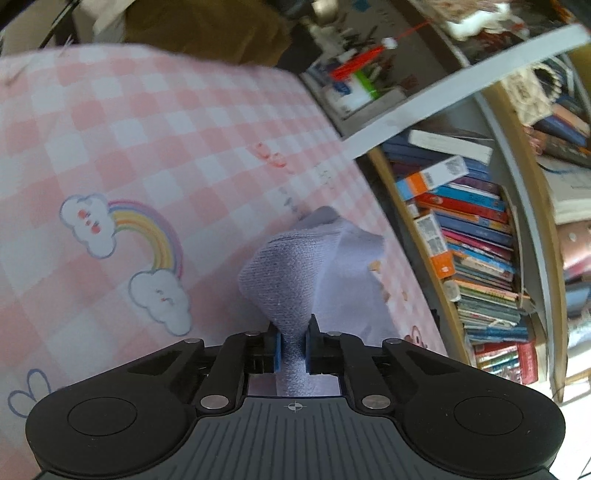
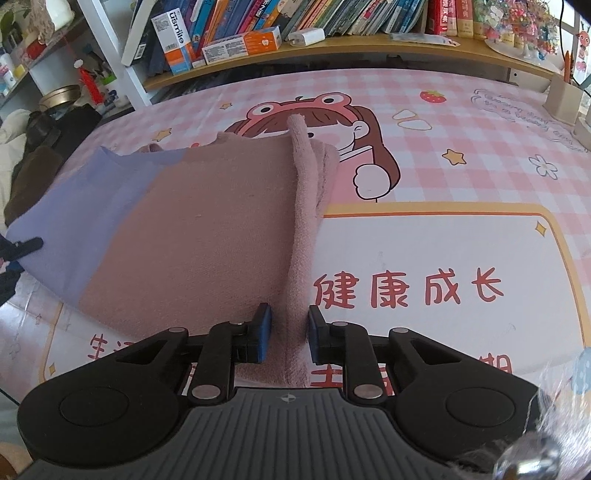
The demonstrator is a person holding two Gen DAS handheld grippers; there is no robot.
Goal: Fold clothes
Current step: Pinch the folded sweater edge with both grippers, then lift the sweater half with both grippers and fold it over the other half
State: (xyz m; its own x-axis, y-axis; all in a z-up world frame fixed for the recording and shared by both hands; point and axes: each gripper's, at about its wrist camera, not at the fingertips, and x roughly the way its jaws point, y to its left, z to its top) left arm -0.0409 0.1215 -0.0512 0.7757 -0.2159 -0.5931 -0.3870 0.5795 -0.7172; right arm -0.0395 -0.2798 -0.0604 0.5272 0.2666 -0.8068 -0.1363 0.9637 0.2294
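Observation:
A knit garment lies on the pink checked table cover. It is dusty pink (image 2: 192,236) with a lavender band (image 2: 85,206) at its left side. My right gripper (image 2: 290,334) is shut on the garment's pink right edge, which rises in a ridge from the jaws toward the far side. My left gripper (image 1: 293,349) is shut on a bunched lavender part of the garment (image 1: 291,273), lifted a little above the cover. The left gripper's dark tip (image 2: 20,245) shows at the left edge of the right wrist view.
The table cover (image 2: 461,166) carries cartoon prints and red Chinese characters. A bookshelf (image 2: 295,26) with several books runs along the far edge. More books (image 1: 476,236) stand right of the table in the left wrist view. A wooden box (image 2: 563,98) sits far right.

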